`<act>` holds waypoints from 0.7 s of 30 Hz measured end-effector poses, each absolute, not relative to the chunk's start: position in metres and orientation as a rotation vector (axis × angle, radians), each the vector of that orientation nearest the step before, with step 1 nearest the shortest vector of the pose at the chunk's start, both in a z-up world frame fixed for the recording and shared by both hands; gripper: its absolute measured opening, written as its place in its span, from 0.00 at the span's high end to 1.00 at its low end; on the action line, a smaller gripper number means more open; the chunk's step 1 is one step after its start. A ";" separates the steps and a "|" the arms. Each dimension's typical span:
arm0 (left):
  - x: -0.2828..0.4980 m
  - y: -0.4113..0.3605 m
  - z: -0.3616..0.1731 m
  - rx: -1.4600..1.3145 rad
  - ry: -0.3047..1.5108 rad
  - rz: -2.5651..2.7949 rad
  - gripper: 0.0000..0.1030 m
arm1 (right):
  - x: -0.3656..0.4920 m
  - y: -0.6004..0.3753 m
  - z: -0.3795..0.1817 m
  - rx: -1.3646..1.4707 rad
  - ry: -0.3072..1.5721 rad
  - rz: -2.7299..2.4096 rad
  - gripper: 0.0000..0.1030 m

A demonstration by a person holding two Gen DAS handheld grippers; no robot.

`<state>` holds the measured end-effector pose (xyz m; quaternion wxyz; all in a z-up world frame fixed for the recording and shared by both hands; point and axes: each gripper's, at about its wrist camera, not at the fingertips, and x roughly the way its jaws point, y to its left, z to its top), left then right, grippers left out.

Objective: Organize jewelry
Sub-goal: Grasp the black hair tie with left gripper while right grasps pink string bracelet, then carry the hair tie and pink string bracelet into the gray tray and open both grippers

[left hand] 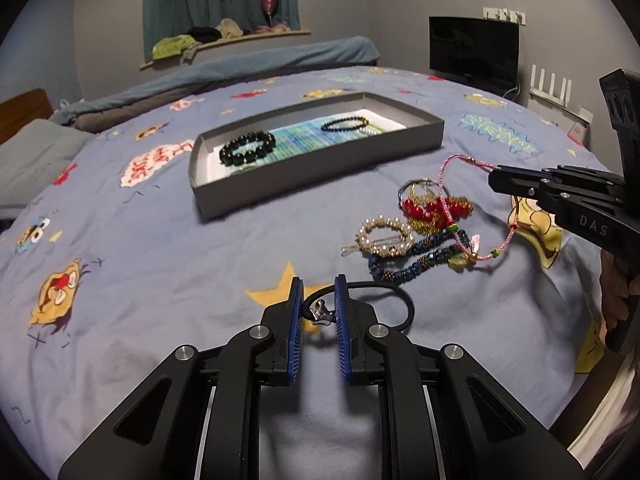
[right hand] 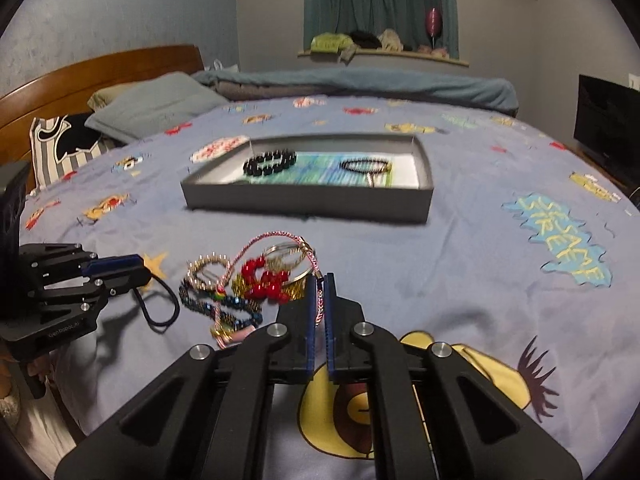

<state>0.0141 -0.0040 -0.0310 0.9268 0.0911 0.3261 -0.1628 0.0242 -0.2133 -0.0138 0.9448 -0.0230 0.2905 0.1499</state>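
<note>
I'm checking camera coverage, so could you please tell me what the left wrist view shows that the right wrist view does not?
Only the left wrist view shows the small metal charm on the black cord between the left tongs, and a white router.

Only the right wrist view shows the wooden headboard and striped pillow.

Both show the grey tray holding two black bead bracelets, the jewelry pile, and the pink braided cord clamped by the right tongs.

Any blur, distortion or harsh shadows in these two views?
Both views: strong fisheye bending and dark corners. Right wrist: the gray tray and jewelry pile look soft; a shadow lies beneath the left gripper. Left wrist: sharper, dim room light.
</note>
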 end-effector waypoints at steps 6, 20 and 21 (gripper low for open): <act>0.010 0.004 -0.021 0.146 0.620 -0.337 0.84 | 0.018 -0.217 -0.004 -0.036 0.529 0.292 0.97; 0.016 0.006 -0.002 0.135 0.583 -0.334 0.84 | 0.016 -0.213 0.009 -0.078 0.447 0.206 0.97; 0.018 0.007 0.003 0.130 0.579 -0.337 0.84 | 0.018 -0.214 0.011 -0.071 0.442 0.202 0.97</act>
